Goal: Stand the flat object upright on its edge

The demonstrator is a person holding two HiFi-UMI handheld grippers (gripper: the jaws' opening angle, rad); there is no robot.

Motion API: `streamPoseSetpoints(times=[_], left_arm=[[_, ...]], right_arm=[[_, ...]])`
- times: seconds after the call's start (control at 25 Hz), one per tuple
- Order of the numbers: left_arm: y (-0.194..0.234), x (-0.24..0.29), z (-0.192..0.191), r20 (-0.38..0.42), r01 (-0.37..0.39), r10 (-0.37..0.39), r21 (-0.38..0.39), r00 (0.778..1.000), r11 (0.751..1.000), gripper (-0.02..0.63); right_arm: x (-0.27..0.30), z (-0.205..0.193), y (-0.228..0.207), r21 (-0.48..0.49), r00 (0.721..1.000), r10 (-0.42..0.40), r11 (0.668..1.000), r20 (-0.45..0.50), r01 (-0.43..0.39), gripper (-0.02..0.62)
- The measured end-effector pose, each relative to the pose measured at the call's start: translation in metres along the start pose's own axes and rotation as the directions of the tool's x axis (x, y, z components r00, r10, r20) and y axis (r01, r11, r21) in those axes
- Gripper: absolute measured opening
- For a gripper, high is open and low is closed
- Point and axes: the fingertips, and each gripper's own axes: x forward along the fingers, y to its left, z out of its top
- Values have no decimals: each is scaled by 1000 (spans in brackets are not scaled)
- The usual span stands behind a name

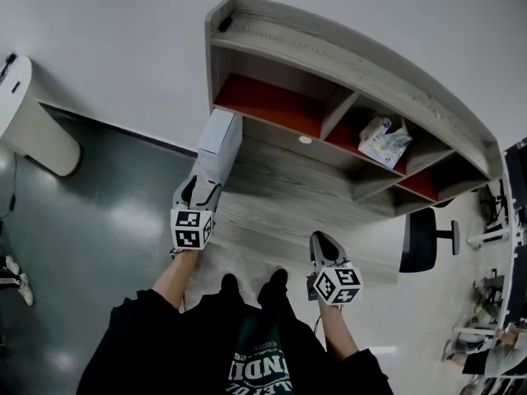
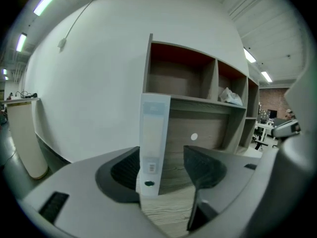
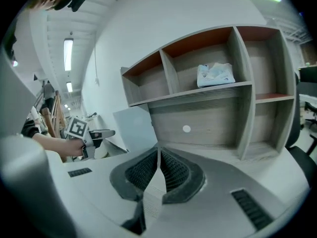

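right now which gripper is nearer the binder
Left. The left gripper is at the binder, jaws apart with its spine between them. The right gripper, shut, is off to the binder's right, clear of it.

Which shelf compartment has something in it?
The middle compartment, which holds a crumpled white packet. The compartments on either side of it show nothing inside.

binder [image 1: 219, 142] upright on bench [image 1: 280, 200], just ahead of left claw [image 1: 200, 192] | shelf unit [image 1: 346, 64] on bench, behind binder, beyond both claws | packet [image 1: 384, 141] in middle shelf compartment, ahead-right of right claw [image 1: 324, 245] | chair [image 1: 424, 239] on floor, right of right claw
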Motion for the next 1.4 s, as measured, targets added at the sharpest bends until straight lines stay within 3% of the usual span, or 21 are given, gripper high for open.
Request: streamPoseSetpoints(times=[0.2,0.36,0.8,1.4], left_arm=[[-31,-36,10,29,105,-107,49,994,993,139],[-45,-50,16,37,138,-142,107,989,985,31],[-78,-78,23,47,204,-215,172,975,964,15],[-85,-88,21,46,213,-224,172,973,962,15]], right_arm=[[1,8,11,-8,999,-7,1000,38,7,44],[2,17,23,-35,998,9,999,67,-6,44],[-8,27,40,-94,995,37,995,90,-29,44],[-21,25,45,-88,994,46,995,100,-37,43]])
